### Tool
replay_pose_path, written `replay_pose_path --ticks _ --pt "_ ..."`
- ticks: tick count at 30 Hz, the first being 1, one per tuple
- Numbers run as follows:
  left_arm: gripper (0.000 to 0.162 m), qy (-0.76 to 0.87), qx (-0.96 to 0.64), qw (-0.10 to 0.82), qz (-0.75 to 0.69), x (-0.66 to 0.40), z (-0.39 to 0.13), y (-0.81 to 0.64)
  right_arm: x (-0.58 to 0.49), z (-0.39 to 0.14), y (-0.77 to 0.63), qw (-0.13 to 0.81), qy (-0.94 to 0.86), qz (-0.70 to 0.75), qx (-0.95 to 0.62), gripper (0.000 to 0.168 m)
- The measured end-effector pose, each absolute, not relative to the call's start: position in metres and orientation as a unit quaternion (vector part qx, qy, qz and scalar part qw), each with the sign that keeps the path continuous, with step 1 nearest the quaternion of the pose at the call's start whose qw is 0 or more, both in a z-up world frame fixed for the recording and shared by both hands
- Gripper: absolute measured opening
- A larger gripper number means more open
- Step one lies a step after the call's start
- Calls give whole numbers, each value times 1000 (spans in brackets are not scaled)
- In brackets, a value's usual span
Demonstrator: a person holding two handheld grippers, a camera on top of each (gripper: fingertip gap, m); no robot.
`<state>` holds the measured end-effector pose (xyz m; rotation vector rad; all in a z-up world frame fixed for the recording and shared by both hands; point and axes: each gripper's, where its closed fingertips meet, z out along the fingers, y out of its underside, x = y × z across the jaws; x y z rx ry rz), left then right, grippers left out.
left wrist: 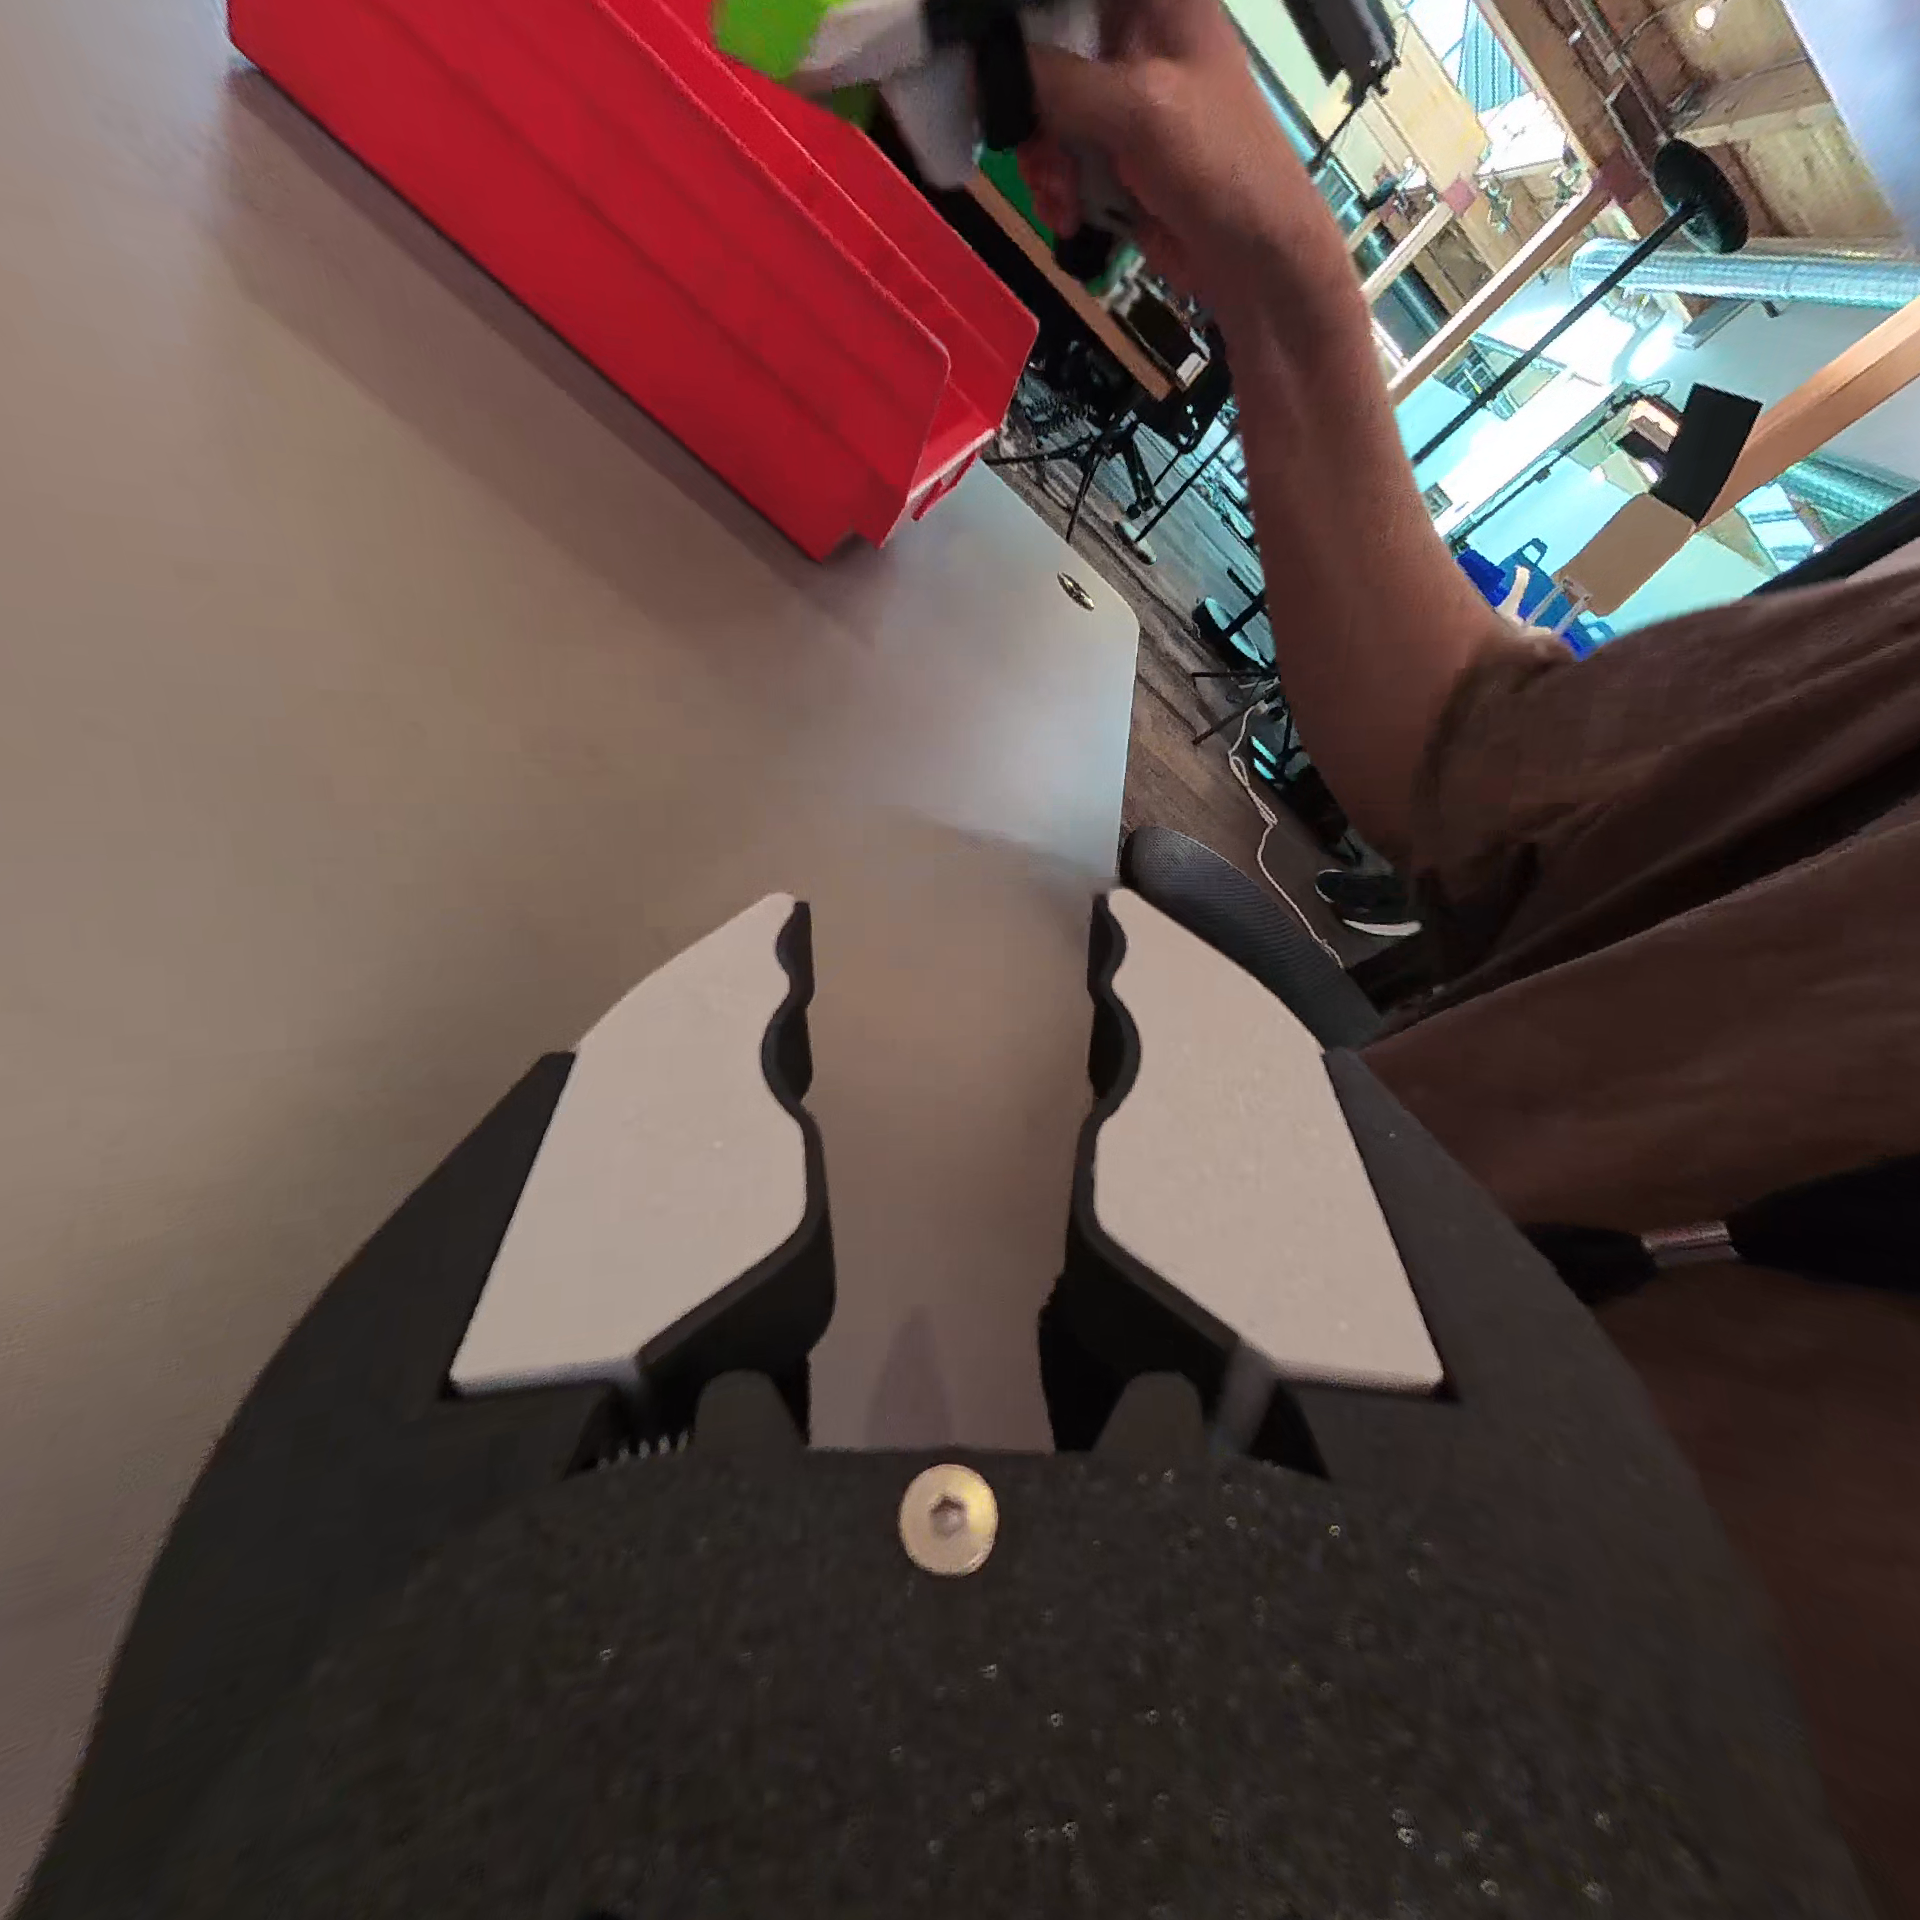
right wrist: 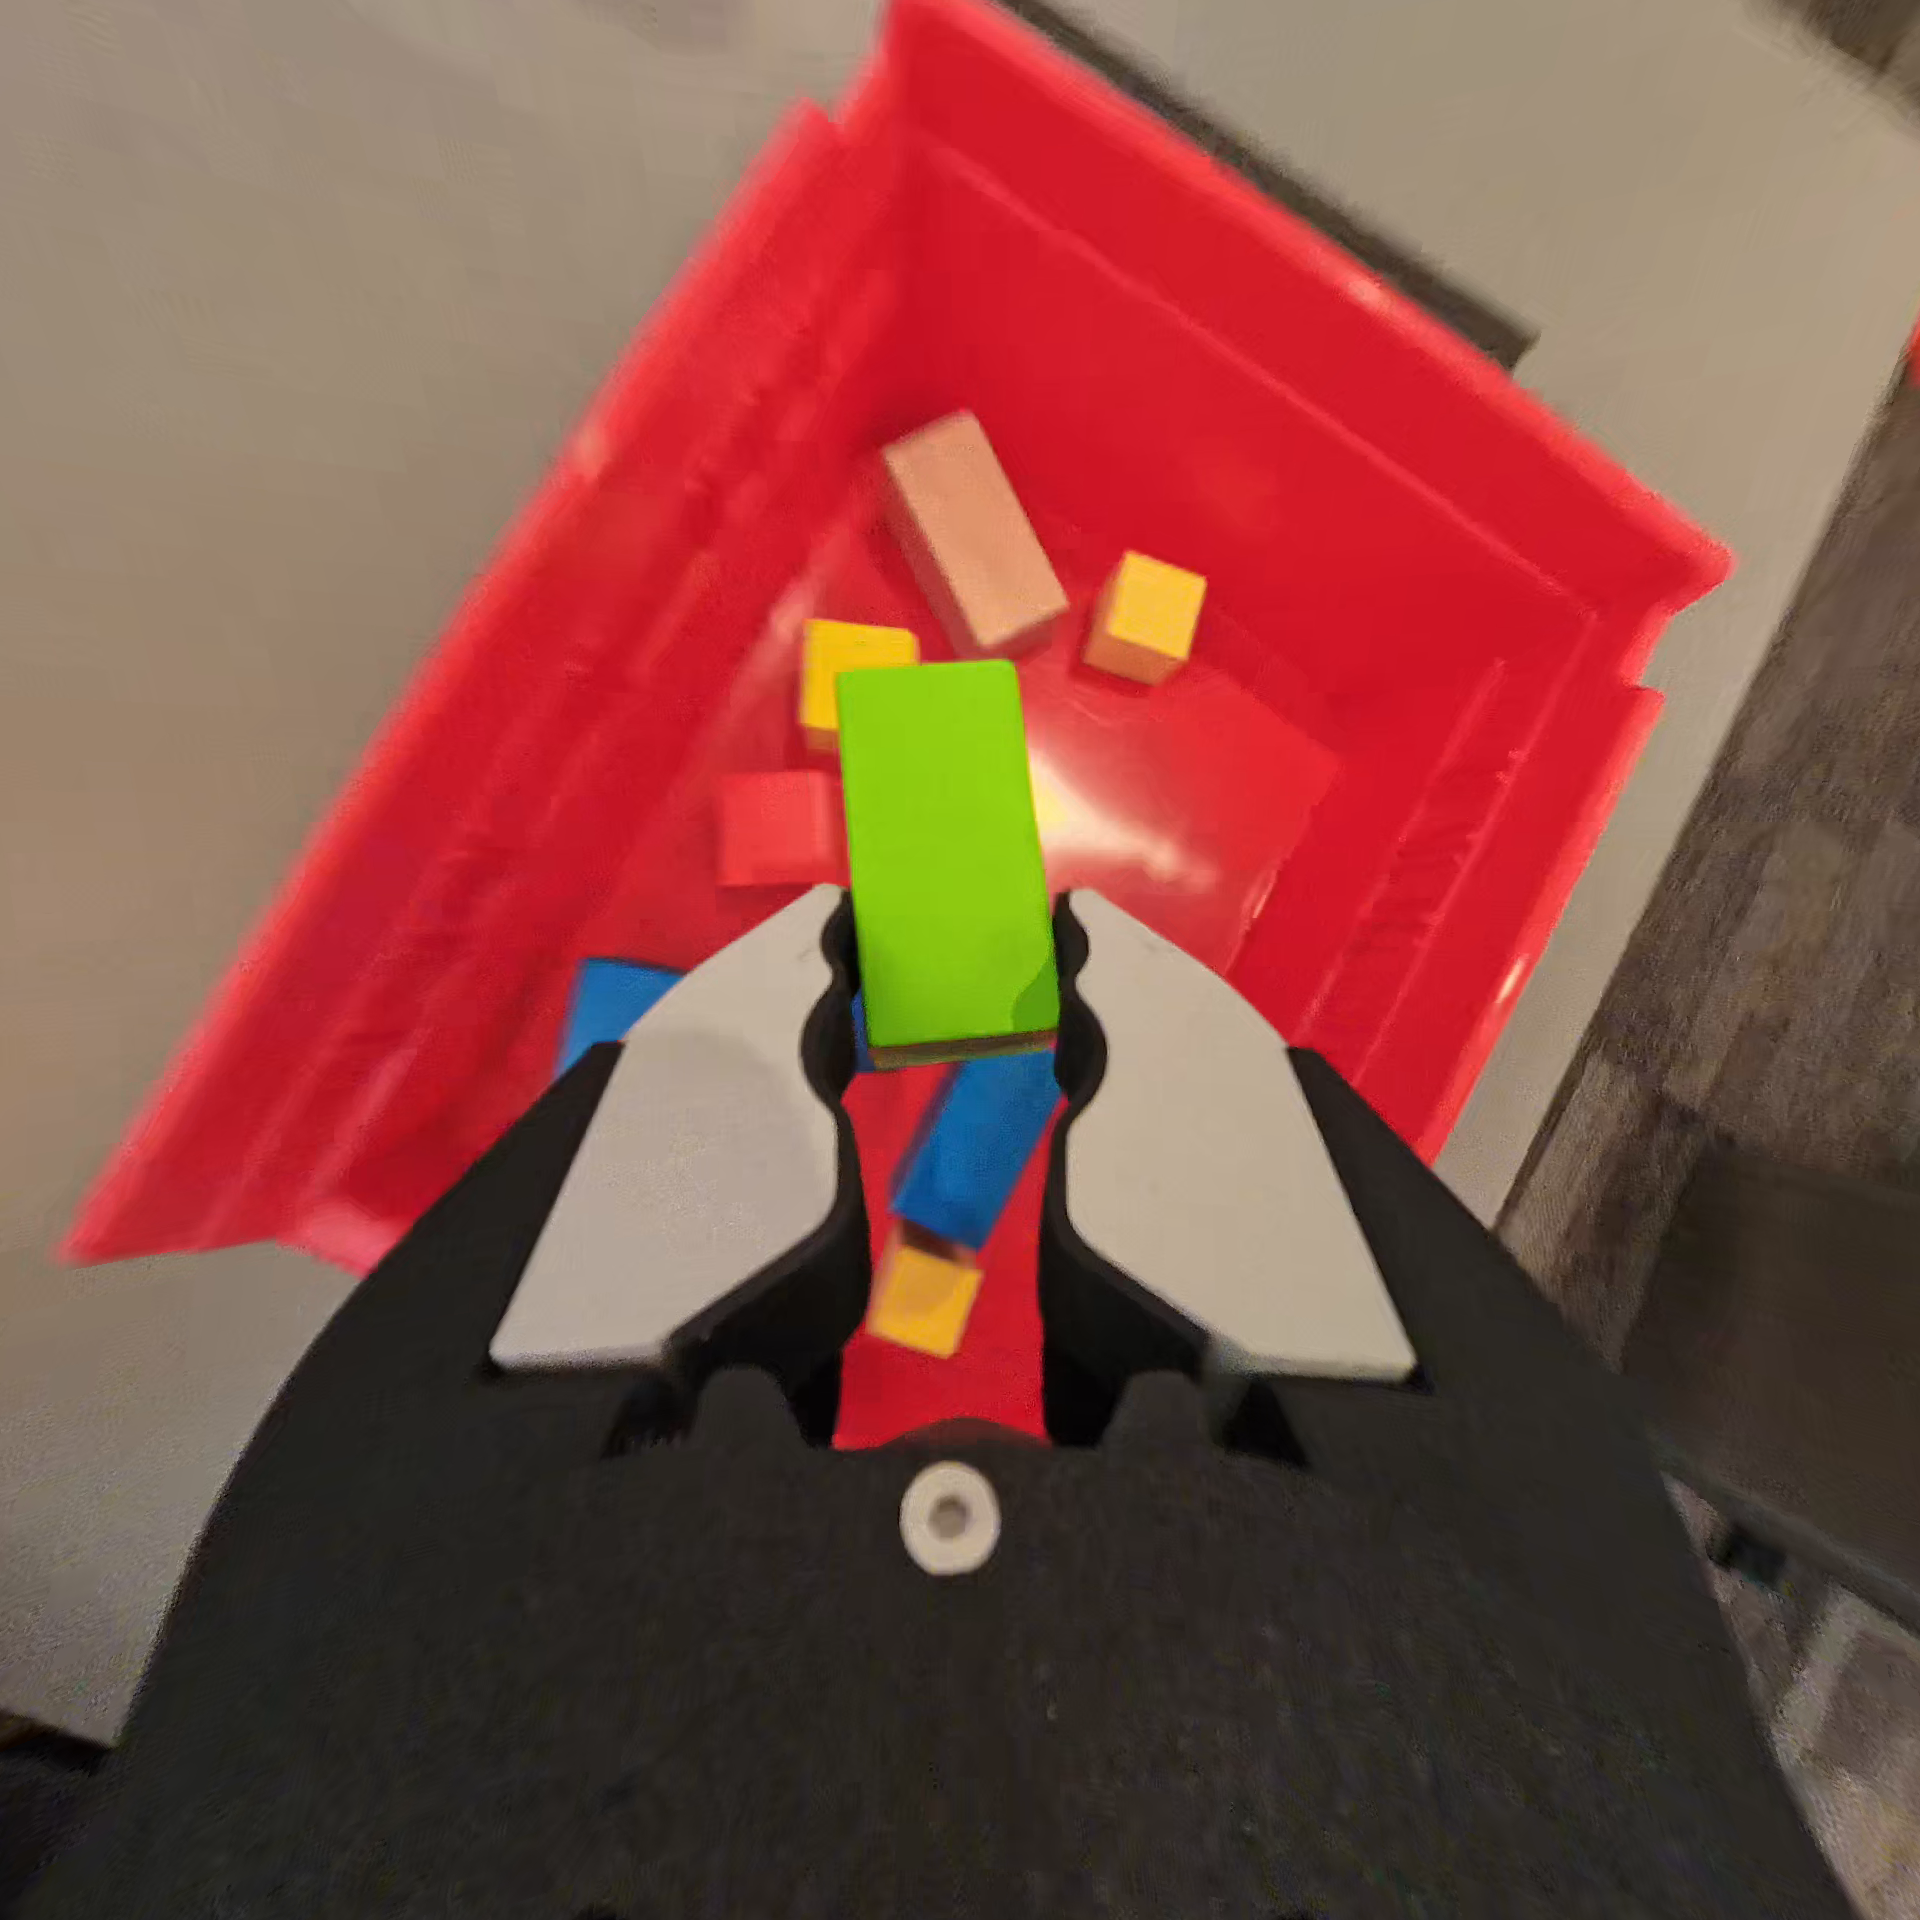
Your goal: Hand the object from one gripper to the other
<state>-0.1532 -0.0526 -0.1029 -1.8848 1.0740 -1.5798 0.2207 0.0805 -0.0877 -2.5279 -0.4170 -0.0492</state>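
My right gripper (right wrist: 951, 935) is shut on a green block (right wrist: 935, 831) and holds it above the red bin (right wrist: 1403, 436), the block sticking forward past the fingertips. In the left wrist view that gripper (left wrist: 935, 73) shows blurred at the top, over the red bin (left wrist: 665, 260), with the green block (left wrist: 769, 31) in it and a person's hand on it. My left gripper (left wrist: 948, 925) is open and empty, low over the grey table (left wrist: 364, 727), well short of the bin.
Inside the bin lie a pink block (right wrist: 971, 530), yellow cubes (right wrist: 1148, 613), a red cube (right wrist: 774, 826) and blue blocks (right wrist: 982, 1143). The table edge (left wrist: 1127, 748) runs at the right, with a chair (left wrist: 1247, 925) and floor beyond. The person's arm (left wrist: 1340, 468) crosses the right side.
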Motion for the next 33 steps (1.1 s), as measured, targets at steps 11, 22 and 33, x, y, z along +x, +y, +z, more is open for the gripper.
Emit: replay_pose_path --ticks 11,22,33 --pt "48 388 -693 258 -550 -170 -108 -39 253 -178 128 85 -223 -2 -971 35" --pt "48 410 -697 254 -531 -167 -117 -46 265 -197 110 -14 -209 2 -978 35" --pt "50 398 -708 296 -502 -186 -108 -29 142 -16 104 455 -157 124 -868 44"
